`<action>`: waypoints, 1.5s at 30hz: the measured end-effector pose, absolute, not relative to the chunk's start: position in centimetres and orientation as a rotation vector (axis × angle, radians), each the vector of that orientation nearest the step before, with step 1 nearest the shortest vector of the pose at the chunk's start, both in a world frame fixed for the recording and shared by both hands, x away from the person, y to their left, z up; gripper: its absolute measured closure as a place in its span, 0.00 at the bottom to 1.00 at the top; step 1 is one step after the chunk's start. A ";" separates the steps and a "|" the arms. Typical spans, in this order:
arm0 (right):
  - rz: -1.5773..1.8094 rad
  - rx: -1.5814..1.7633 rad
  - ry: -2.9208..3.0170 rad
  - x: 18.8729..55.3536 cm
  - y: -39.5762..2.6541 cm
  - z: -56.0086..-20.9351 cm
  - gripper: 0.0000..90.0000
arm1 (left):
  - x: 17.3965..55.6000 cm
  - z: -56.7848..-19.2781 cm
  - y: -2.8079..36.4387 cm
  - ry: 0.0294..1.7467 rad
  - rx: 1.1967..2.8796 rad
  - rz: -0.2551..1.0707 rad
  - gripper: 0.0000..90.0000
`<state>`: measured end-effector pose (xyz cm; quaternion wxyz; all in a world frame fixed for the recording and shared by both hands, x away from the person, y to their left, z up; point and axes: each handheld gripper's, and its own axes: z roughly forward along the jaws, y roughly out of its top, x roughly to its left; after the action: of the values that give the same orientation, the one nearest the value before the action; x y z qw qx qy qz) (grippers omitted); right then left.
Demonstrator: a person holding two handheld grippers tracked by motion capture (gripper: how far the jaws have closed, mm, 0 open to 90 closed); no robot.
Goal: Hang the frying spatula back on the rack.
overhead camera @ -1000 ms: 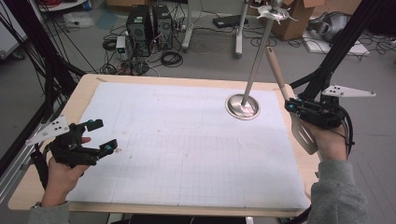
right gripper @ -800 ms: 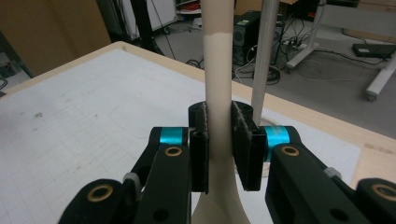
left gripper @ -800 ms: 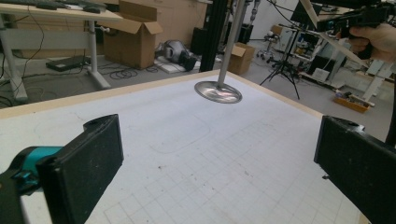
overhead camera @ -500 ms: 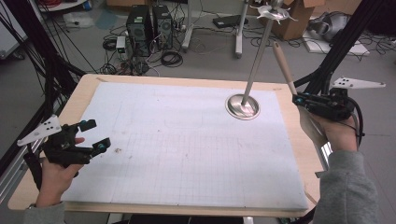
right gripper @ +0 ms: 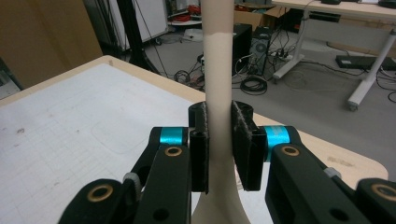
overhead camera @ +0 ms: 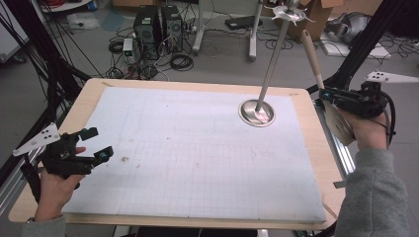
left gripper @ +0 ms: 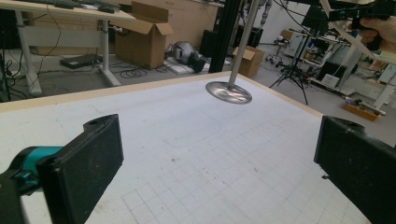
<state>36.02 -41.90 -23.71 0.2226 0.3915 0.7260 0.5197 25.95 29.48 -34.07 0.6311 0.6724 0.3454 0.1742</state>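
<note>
My right gripper (overhead camera: 327, 95) is shut on a cream spatula (overhead camera: 312, 55), at the neck between its handle and blade. The handle points up and away, and the wide blade (overhead camera: 339, 127) hangs down in front of the hand, just past the table's right edge. In the right gripper view the spatula's shaft (right gripper: 218, 70) stands upright between the two black pads (right gripper: 243, 144) of that gripper (right gripper: 219, 142). My left gripper (overhead camera: 97, 144) hovers open over the front left of the white gridded mat (overhead camera: 197, 163). Its jaws (left gripper: 219, 172) stand wide apart with nothing between them.
A metal pole on a round steel base (overhead camera: 256, 112) stands at the back right of the mat; the same base (left gripper: 229, 92) lies ahead in the left gripper view. The wooden table edge (overhead camera: 330, 163) frames the mat. Computers, cables and boxes lie on the floor beyond.
My right hand has carried the spatula to the right and a little upward, off past the table's right edge. The left hand has stayed nearly in place.
</note>
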 end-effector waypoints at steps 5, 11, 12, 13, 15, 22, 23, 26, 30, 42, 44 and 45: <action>1.444 1.089 1.996 36.3 -42.4 -23.4 0.87 | 25.8 -34.1 29.8 0.796 1.532 0.397 0.02; 1.465 1.086 1.981 36.6 -42.8 -23.1 0.87 | 25.8 -34.2 29.8 0.802 1.532 0.401 0.02; 1.465 1.084 1.980 36.7 -42.8 -23.0 0.87 | 25.8 -34.3 29.8 0.804 1.530 0.401 0.02; 1.472 1.084 1.976 36.8 -42.9 -22.9 0.87 | 25.8 -34.3 29.8 0.807 1.530 0.400 0.02; 1.481 1.084 1.971 36.9 -43.0 -22.9 0.87 | 25.8 -34.5 29.9 0.817 1.536 0.403 0.02; 1.501 1.112 1.950 37.3 -43.6 -22.9 0.87 | 25.9 -34.9 30.4 0.837 1.530 0.400 0.02; 1.514 1.115 1.943 37.4 -43.8 -22.8 0.87 | 25.9 -34.9 30.4 0.838 1.530 0.401 0.02; 1.534 1.109 1.942 37.5 -43.9 -22.8 0.87 | 26.0 -35.1 30.4 0.844 1.533 0.397 0.02; 1.539 1.110 1.954 37.9 -43.7 -22.8 0.87 | 26.0 -35.2 30.5 0.849 1.535 0.395 0.02; 1.581 1.138 1.947 38.5 -44.1 -23.1 0.87 | 26.0 -35.4 30.7 0.859 1.538 0.398 0.02; 1.584 1.146 1.959 38.7 -44.1 -23.2 0.87 | 25.9 -35.4 30.8 0.859 1.533 0.398 0.02; 1.583 1.148 1.958 38.8 -44.2 -23.2 0.87 | 25.9 -35.4 30.8 0.860 1.530 0.399 0.02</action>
<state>38.77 -44.16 -23.20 0.1860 0.4078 0.6951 0.5621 25.92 30.83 -35.37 0.6216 0.6658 0.3743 0.1737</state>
